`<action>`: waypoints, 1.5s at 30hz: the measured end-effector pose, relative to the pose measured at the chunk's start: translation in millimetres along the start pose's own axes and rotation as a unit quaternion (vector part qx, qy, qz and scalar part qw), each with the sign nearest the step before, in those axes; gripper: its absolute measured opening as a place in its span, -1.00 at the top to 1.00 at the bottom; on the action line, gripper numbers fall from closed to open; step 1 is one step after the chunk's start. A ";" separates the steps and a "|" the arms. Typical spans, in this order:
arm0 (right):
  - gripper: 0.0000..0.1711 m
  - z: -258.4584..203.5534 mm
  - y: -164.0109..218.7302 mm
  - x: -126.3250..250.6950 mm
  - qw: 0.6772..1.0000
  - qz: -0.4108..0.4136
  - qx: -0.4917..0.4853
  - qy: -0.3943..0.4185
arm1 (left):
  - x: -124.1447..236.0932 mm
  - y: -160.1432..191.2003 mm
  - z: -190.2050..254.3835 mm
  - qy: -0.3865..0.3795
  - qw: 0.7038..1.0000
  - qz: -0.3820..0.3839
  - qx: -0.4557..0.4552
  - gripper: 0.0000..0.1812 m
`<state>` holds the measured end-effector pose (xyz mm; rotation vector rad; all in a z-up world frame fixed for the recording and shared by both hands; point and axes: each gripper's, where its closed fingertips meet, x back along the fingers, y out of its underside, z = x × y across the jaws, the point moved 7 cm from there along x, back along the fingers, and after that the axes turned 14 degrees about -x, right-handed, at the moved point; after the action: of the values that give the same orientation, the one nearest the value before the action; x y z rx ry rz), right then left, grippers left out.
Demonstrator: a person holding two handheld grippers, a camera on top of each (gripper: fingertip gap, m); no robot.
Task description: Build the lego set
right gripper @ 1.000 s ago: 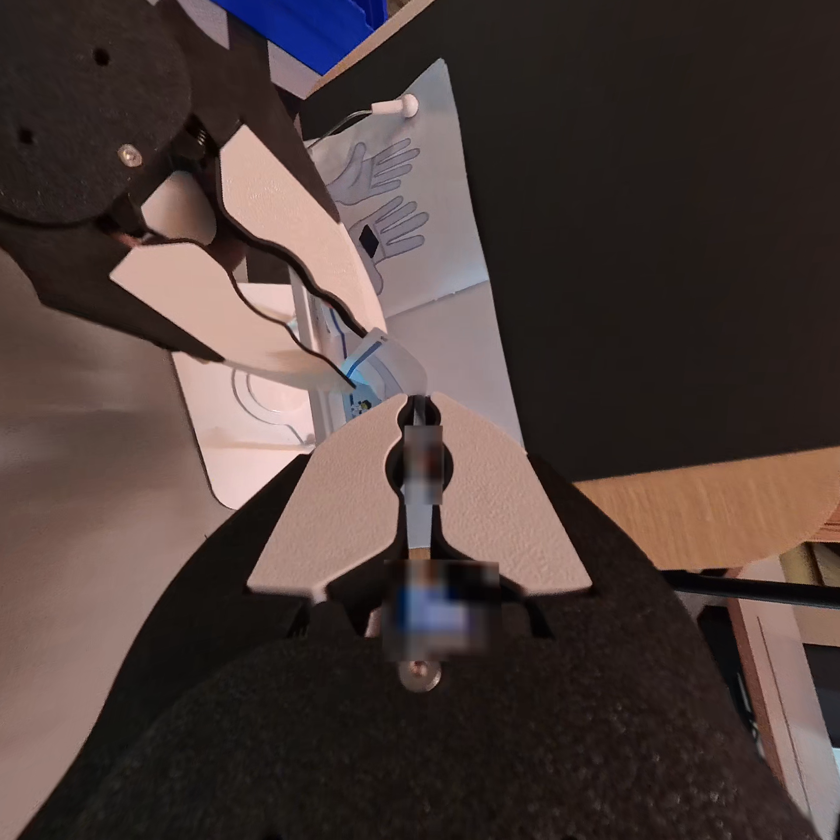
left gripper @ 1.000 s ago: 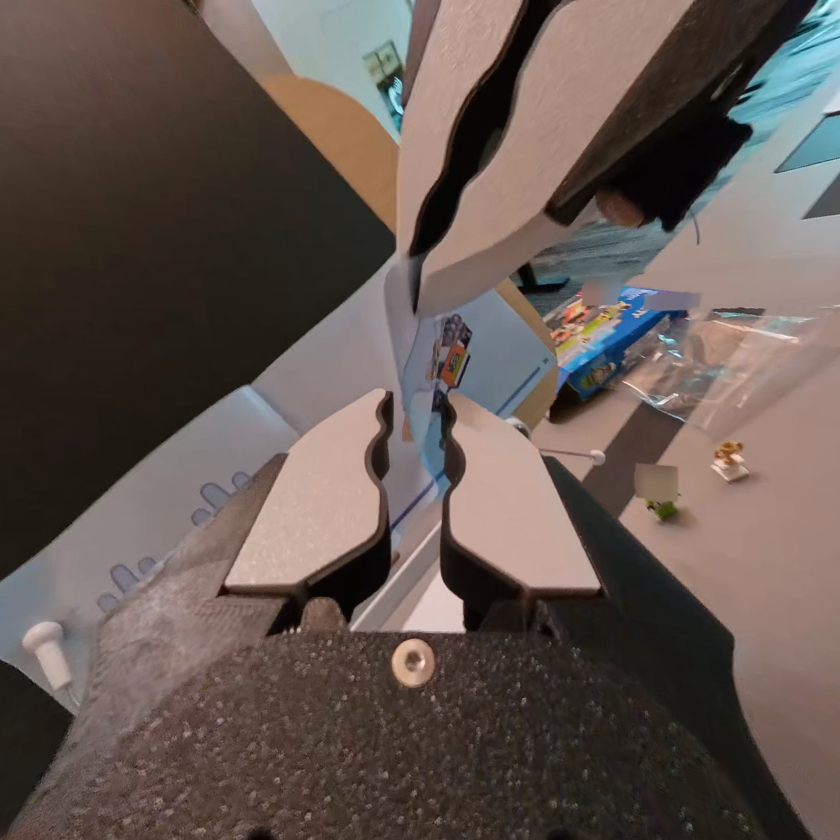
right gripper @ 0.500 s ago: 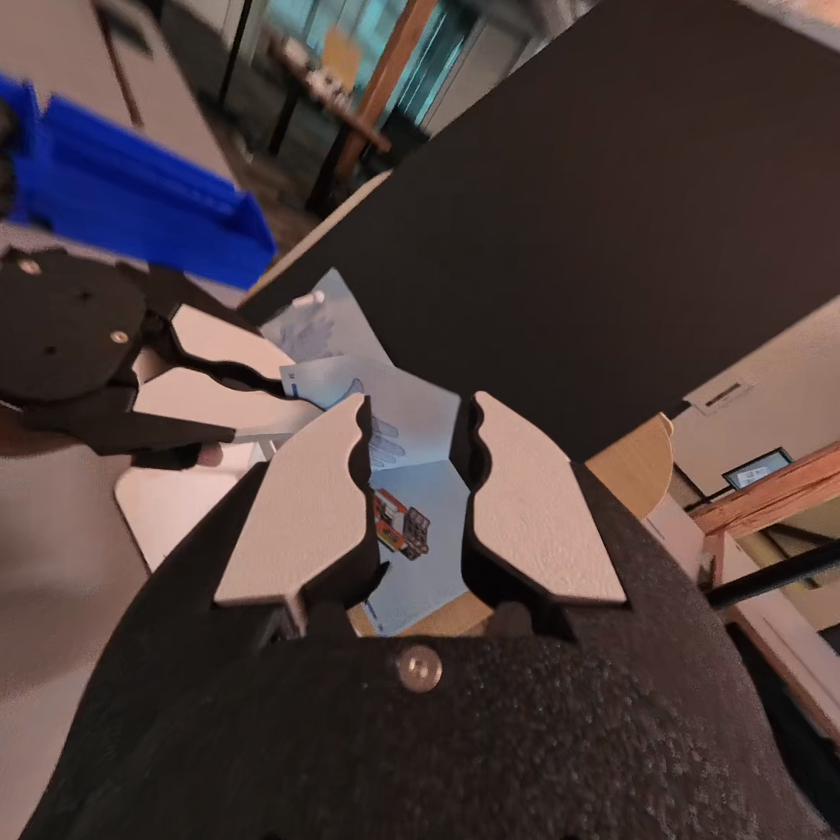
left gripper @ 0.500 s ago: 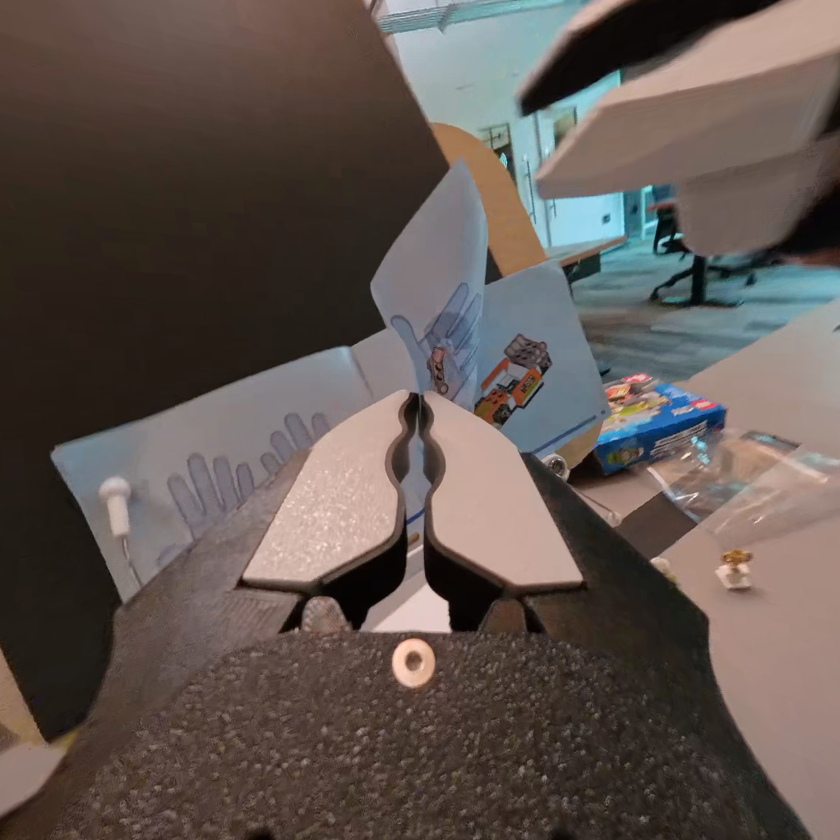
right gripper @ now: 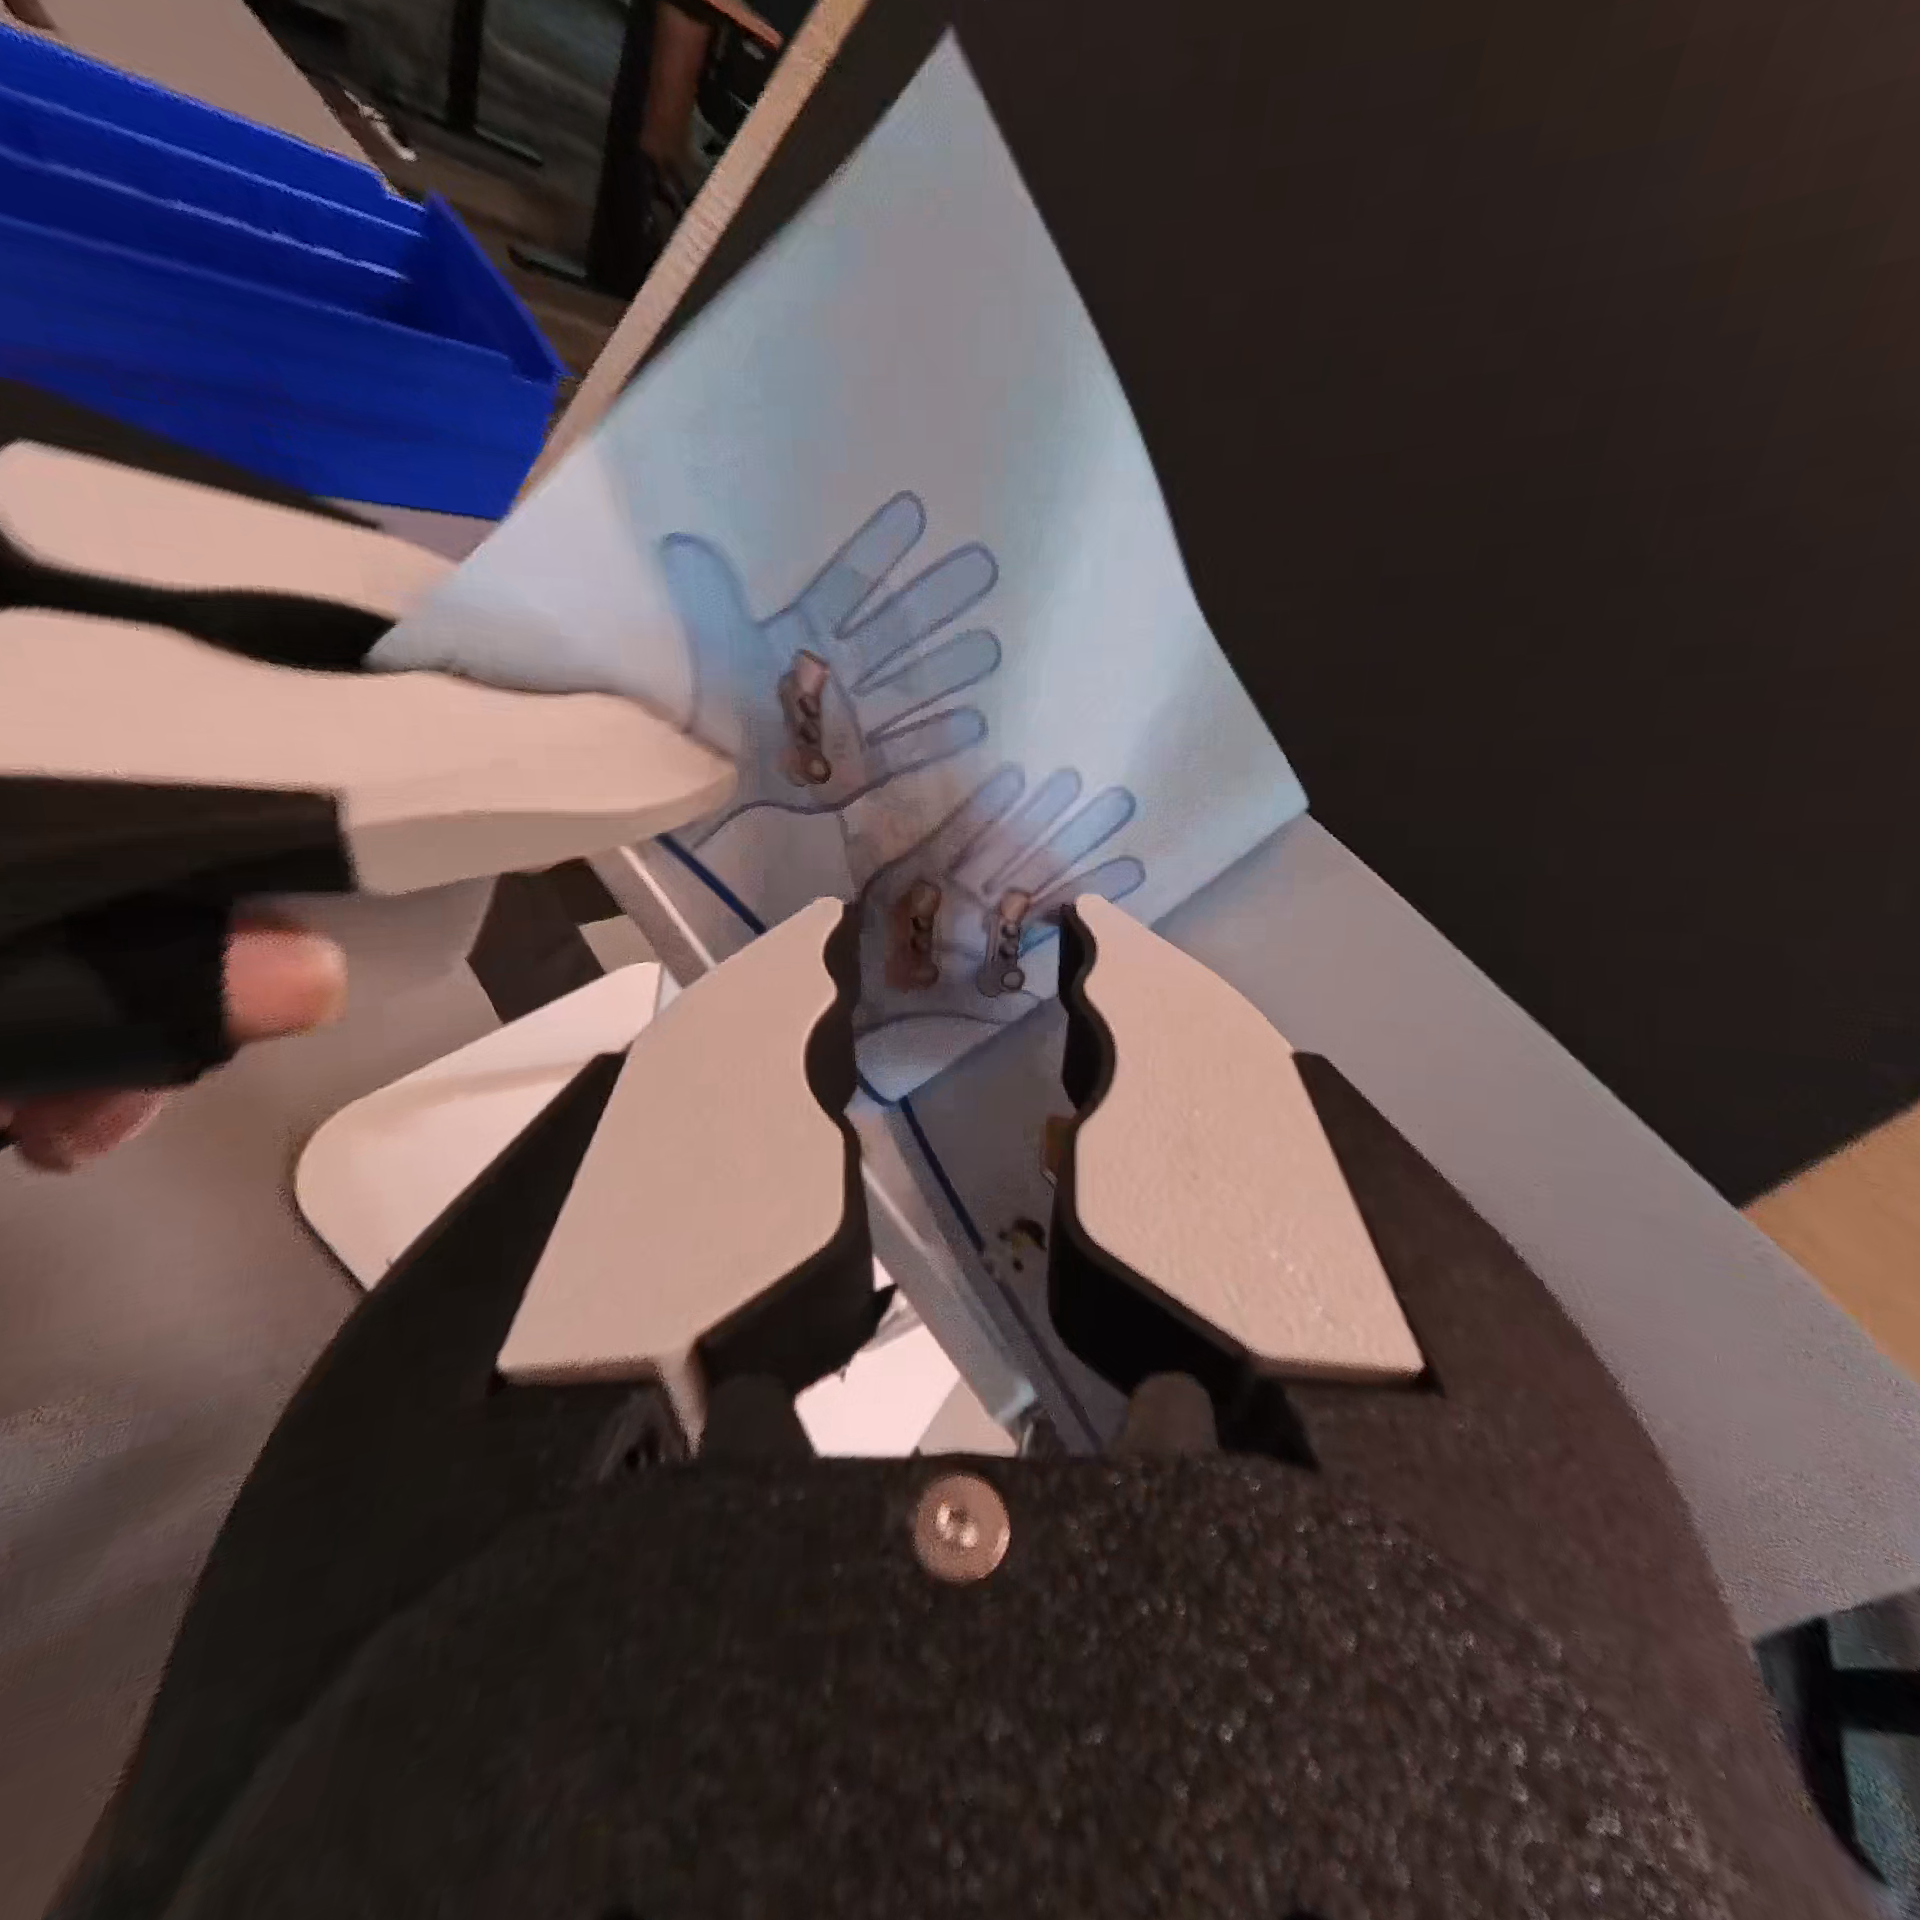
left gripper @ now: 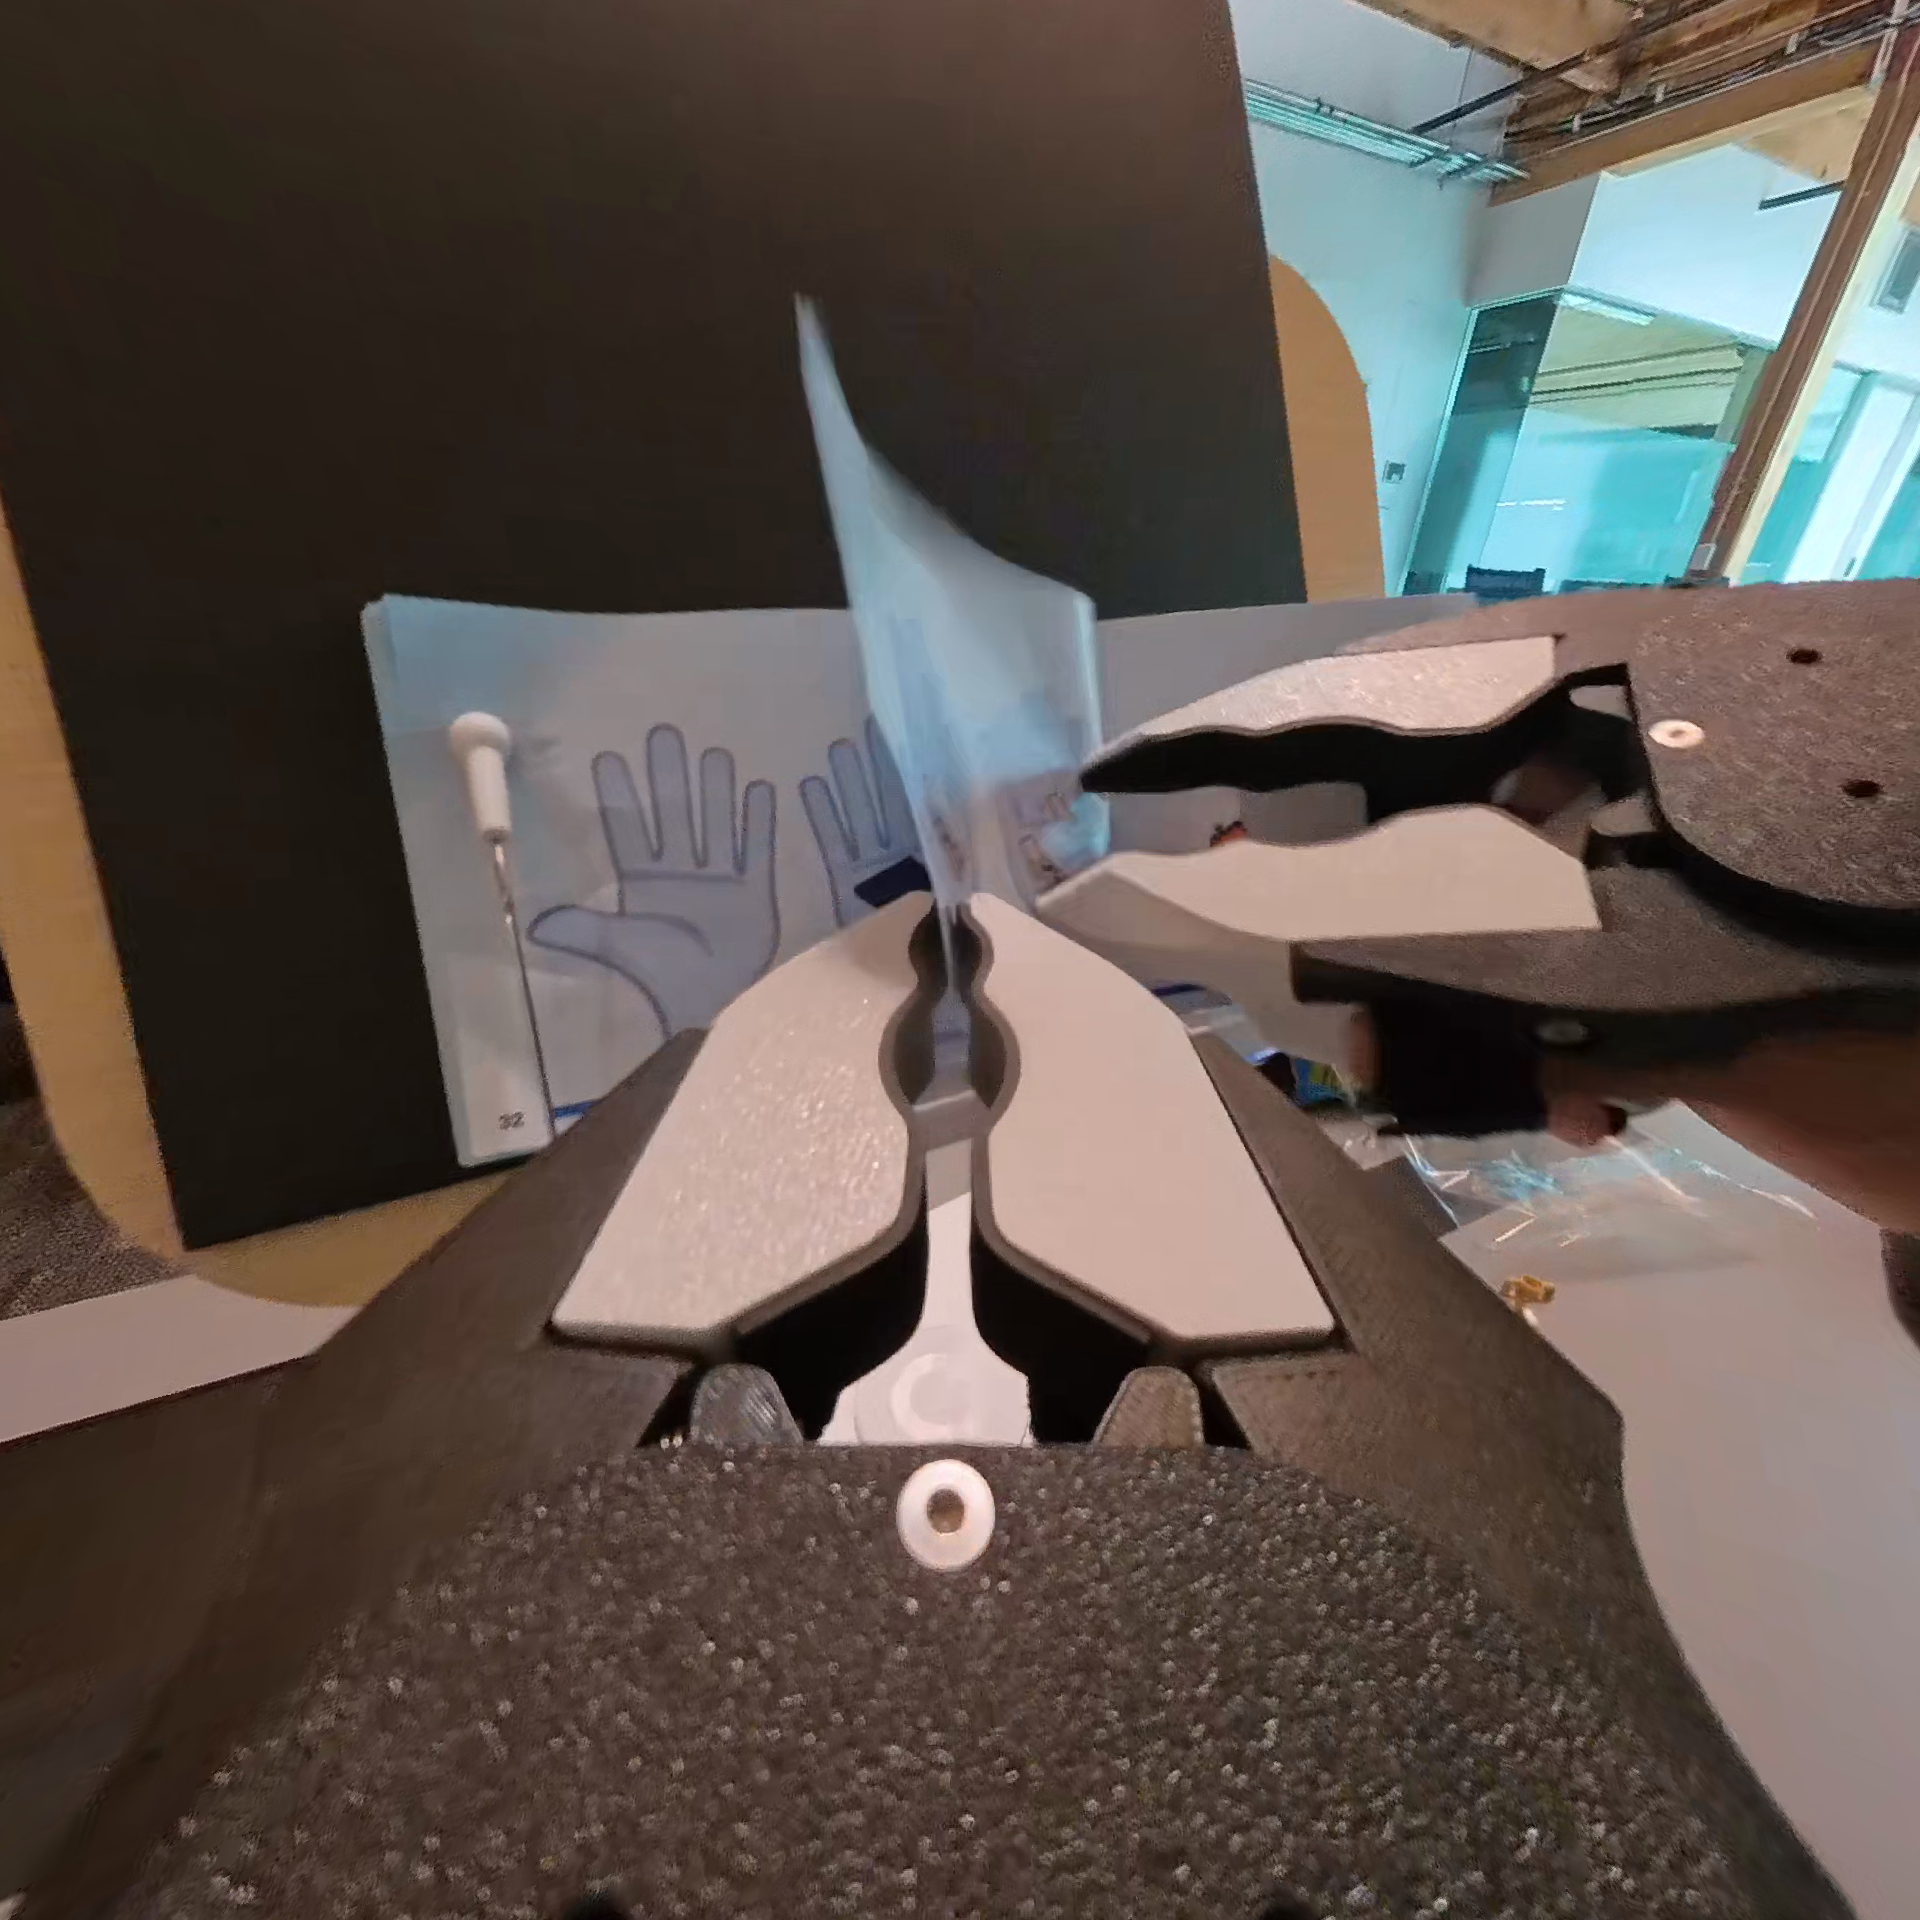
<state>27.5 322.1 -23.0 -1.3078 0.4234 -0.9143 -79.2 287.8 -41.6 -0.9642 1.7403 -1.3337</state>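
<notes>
The open instruction booklet (left gripper: pixel 644 831) leans against a black board, showing pale blue pages with hand drawings. My left gripper (left gripper: pixel 951 914) is shut on the edge of one page (left gripper: pixel 935 623), which stands up, curved and blurred. My right gripper (right gripper: pixel 951 920) is open and empty, its fingertips just in front of the lifted page (right gripper: pixel 935 520) near its lower edge. The right gripper also shows in the left wrist view (left gripper: pixel 1065 836), to the right of the page. The left gripper shows in the right wrist view (right gripper: pixel 468 665), pinching the page's corner.
The black board (left gripper: pixel 520 312) stands behind the booklet. A white pin (left gripper: pixel 480 769) sits at the booklet's left side. A clear plastic bag (left gripper: pixel 1558 1195) and a small gold piece (left gripper: pixel 1527 1294) lie on the table to the right. A blue bin (right gripper: pixel 260 343) stands at the far left. Some 5 centimetres of space lies between my two pairs of fingers. The white pin (left gripper: pixel 480 769) is about 9 centimetres from my left fingertips.
My right gripper let go of the page and opened. My left gripper closed on the page and now holds it upright. The right gripper has come back close to the page.
</notes>
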 end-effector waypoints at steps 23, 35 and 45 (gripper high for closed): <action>0.59 -18.6 -3.2 -28.9 0.997 -0.006 0.075 -0.018 | -0.9 19.6 -76.1 0.040 0.982 -0.129 -0.133 0.90; 0.63 -16.8 -4.2 -33.7 0.998 -0.040 0.056 -0.006 | 8.8 35.1 -90.8 0.050 0.990 -0.041 0.122 0.97; 0.65 -25.7 -11.1 -41.1 0.997 -0.040 0.068 -0.013 | 6.8 27.5 -77.3 0.031 0.997 -0.034 -0.054 0.96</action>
<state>-19.6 337.5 -27.9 -1.2167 0.2850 -0.9747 -154.0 319.9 -53.9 -1.0598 1.8574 -1.3371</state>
